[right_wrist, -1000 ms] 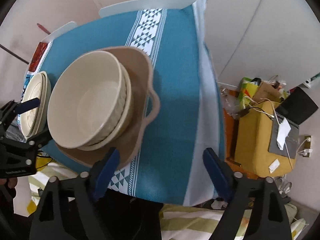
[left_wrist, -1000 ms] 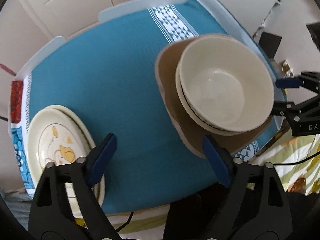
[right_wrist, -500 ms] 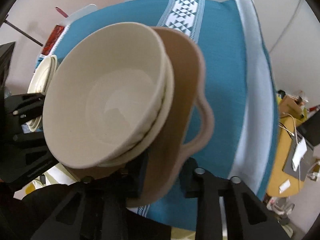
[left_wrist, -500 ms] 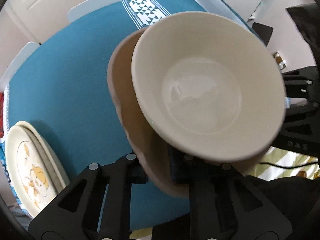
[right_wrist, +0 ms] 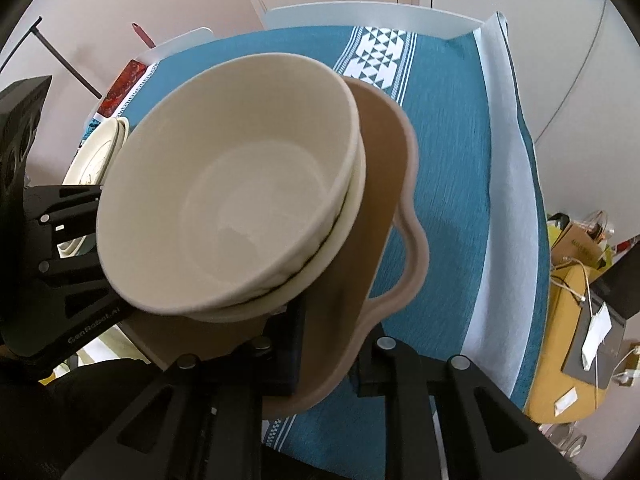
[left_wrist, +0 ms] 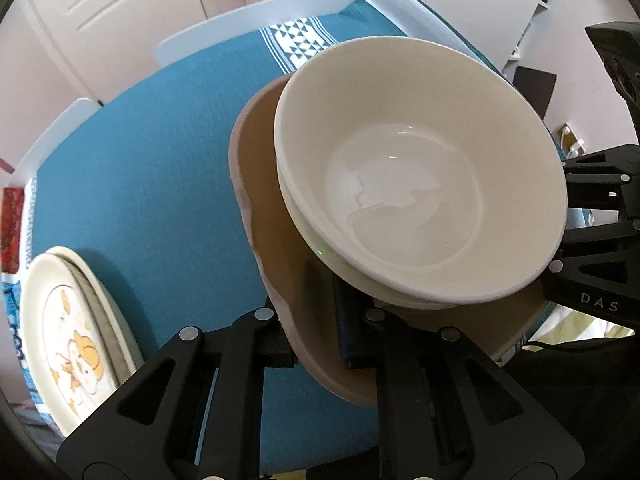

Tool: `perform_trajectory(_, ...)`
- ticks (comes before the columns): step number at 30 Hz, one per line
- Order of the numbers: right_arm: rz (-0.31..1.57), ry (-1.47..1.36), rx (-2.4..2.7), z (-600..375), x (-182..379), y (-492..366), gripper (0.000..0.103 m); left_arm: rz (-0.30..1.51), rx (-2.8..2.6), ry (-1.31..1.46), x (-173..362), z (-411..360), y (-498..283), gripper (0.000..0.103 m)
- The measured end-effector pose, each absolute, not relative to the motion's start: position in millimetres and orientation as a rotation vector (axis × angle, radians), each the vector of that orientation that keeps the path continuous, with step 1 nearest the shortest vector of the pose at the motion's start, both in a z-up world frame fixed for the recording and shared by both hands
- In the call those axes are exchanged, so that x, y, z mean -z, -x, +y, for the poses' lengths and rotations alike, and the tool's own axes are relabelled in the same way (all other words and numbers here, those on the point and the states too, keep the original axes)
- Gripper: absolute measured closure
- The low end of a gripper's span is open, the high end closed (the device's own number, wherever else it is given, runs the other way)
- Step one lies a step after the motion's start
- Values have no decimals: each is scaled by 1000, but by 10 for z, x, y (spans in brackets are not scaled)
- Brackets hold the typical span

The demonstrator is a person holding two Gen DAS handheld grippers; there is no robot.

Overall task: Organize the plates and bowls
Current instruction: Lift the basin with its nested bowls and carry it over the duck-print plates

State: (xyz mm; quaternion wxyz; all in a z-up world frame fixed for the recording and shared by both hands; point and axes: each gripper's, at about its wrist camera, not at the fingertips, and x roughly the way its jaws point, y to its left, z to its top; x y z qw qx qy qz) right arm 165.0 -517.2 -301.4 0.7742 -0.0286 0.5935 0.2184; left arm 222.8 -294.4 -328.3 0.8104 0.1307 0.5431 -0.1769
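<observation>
Cream bowls [left_wrist: 420,184], two nested, sit on a tan scalloped plate [left_wrist: 260,184] that is lifted and tilted above the blue tablecloth [left_wrist: 140,168]. Far left on the cloth, well apart from them, lies a stack of cream plates with a yellow cartoon print [left_wrist: 68,344], near a red-patterned strip at the table's edge. The bowls fill most of both views and hide the cloth beneath. The left gripper [left_wrist: 316,340] is clamped on the tan plate's near-left rim, its jaws nearly together with the rim between them. The right gripper [right_wrist: 326,360] pinches the opposite rim beside the plate's looped handle, closed just as tightly. To the right stands a yellow box [right_wrist: 568,356] with cables.
</observation>
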Motion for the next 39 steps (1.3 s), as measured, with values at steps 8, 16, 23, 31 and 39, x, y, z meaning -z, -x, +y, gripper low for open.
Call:
perform_trajectory(8, 1242, 72, -484, -5129, 2656, -1700, 86, 1116, 339, -236, 2886, -2807, -2244, 92)
perform_trajectory(16, 1177, 124, -542, -4675, 2100, -1750, 86, 1064, 261, -184, 2305, -2401, -2212, 92)
perform_trajectory(23, 1158, 165, -579, -3995, 1894, -1743, 86, 1054, 211, -145, 2126, -1711, -2180, 93)
perform_trajectory(31, 1192, 126, -566, -3108, 1995, -1646, 86, 1080, 217, -163, 2189, -793, -2178, 96)
perform_trajectory(39, 1231, 66, -508, -2510, 2338, -1531, 86, 1122, 269, -217, 2525, -202, -2210, 96)
